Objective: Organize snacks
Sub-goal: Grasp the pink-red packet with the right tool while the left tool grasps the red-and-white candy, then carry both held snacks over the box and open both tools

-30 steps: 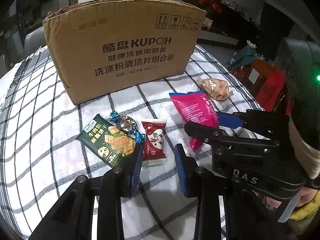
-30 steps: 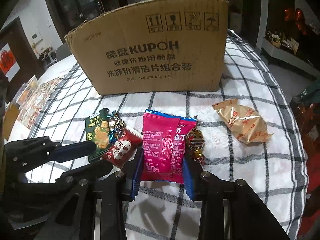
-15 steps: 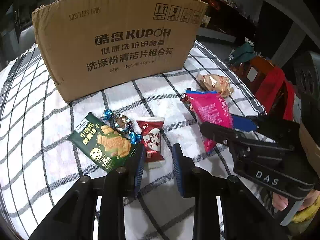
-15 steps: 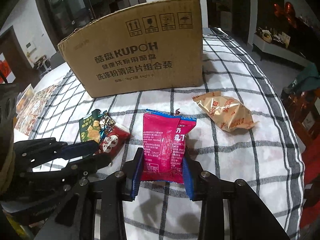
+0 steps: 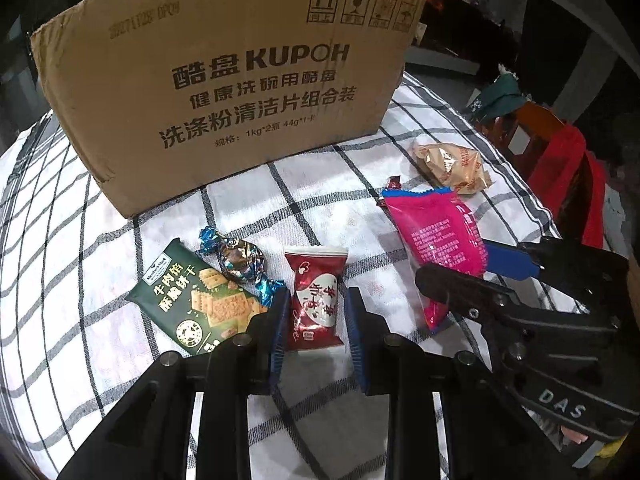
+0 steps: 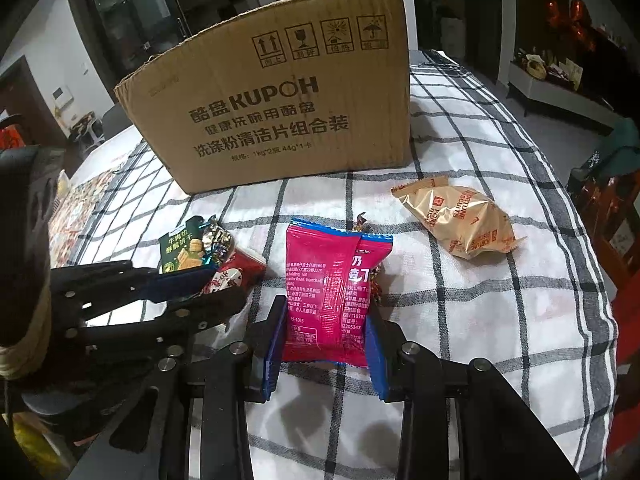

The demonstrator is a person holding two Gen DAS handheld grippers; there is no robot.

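My left gripper (image 5: 316, 320) straddles a red and white candy packet (image 5: 316, 300) lying on the checked cloth. Its jaws are closing, with the blue pads (image 5: 280, 320) right beside the packet's edges. To the left lie a green cracker packet (image 5: 192, 300) and a blue foil candy (image 5: 240, 260). My right gripper (image 6: 326, 336) is shut on the lower end of a pink snack packet (image 6: 332, 280), which stands tilted up. A small wrapped candy (image 6: 362, 220) peeks out behind it. A gold biscuit packet (image 6: 468, 220) lies to the right. The cardboard box (image 6: 280, 120) stands behind.
The checked tablecloth (image 6: 480, 320) drops off at the table's right edge. A chair draped in red cloth (image 5: 568, 176) stands just beyond it. The two grippers sit close side by side, the left gripper (image 6: 226, 286) beside the pink packet.
The left gripper has come forward and down over the red and white packet and its jaws have narrowed. The right gripper has kept its grip while the pink packet tipped up, hiding the small candy.
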